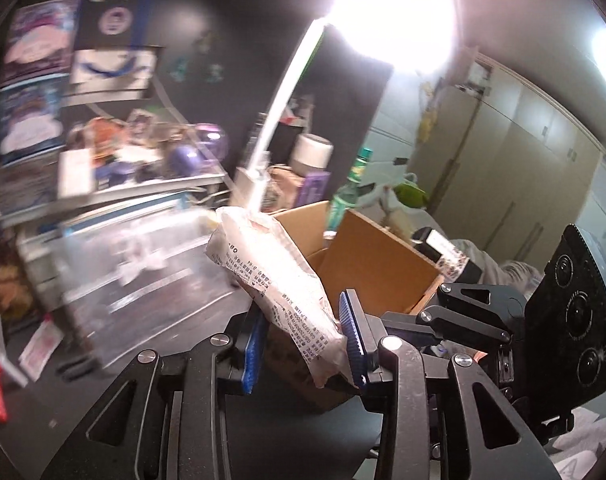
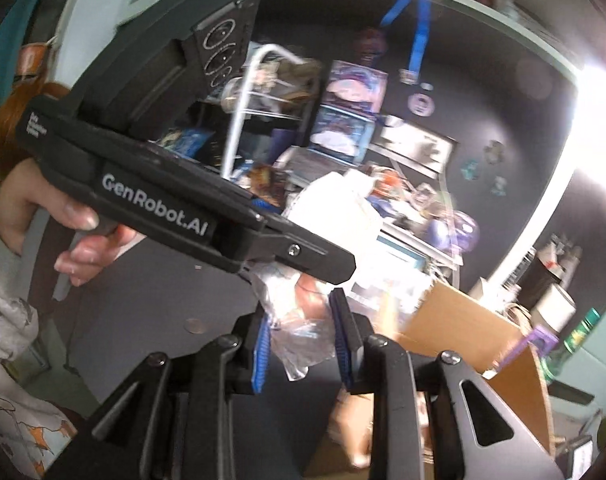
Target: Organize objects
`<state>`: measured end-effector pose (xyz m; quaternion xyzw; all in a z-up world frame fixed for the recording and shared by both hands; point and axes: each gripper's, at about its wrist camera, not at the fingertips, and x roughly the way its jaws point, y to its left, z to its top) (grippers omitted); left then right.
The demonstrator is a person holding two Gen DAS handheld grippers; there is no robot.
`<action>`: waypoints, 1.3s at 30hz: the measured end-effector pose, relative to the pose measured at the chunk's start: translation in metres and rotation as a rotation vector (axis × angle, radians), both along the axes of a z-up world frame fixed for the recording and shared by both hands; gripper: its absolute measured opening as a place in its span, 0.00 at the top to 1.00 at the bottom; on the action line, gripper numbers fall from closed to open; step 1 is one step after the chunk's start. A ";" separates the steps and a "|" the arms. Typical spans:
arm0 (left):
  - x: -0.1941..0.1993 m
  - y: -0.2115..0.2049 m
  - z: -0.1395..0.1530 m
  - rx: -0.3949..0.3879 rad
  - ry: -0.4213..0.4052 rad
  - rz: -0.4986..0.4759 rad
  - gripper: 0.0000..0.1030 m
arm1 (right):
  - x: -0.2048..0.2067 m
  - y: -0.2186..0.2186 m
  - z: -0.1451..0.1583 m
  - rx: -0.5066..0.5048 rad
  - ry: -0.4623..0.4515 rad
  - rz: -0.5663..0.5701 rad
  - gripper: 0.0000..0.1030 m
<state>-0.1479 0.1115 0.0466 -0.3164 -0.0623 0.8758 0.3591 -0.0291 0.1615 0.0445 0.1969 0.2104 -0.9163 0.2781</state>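
Both tools tilt downward: left tool (image 1: 303, 344) clamps packet (image 1: 271, 276) (upright).

We see blue ribbed pads (image 1: 353, 340) on black tongs (image 1: 303, 340), a white packet (image 1: 275, 280) with dark print between them, and a brown cardboard box (image 1: 379, 264) behind.

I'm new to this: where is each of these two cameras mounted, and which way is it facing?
Left wrist view: sits on the left gripper, looking along its jaws at a white printed packet they grip, cardboard box behind; the right gripper's body shows at right.
Right wrist view: sits on the right gripper, jaws shut on a clear plastic wrapper; a hand holds the other gripper.
Shared: the box, cluttered shelf, bright lamp.
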 end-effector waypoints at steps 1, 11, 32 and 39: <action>-0.003 0.006 -0.001 0.004 -0.005 -0.012 0.70 | -0.002 0.009 0.002 -0.006 -0.006 -0.014 0.76; -0.037 0.078 -0.003 -0.008 -0.065 -0.128 0.70 | -0.020 0.083 0.006 -0.058 -0.107 -0.134 0.76; -0.044 0.095 -0.005 -0.062 -0.064 -0.106 0.16 | -0.032 0.116 0.001 -0.125 -0.178 -0.189 0.48; -0.013 0.046 0.021 -0.049 0.043 -0.050 0.11 | -0.009 0.089 0.013 -0.138 -0.116 -0.109 0.48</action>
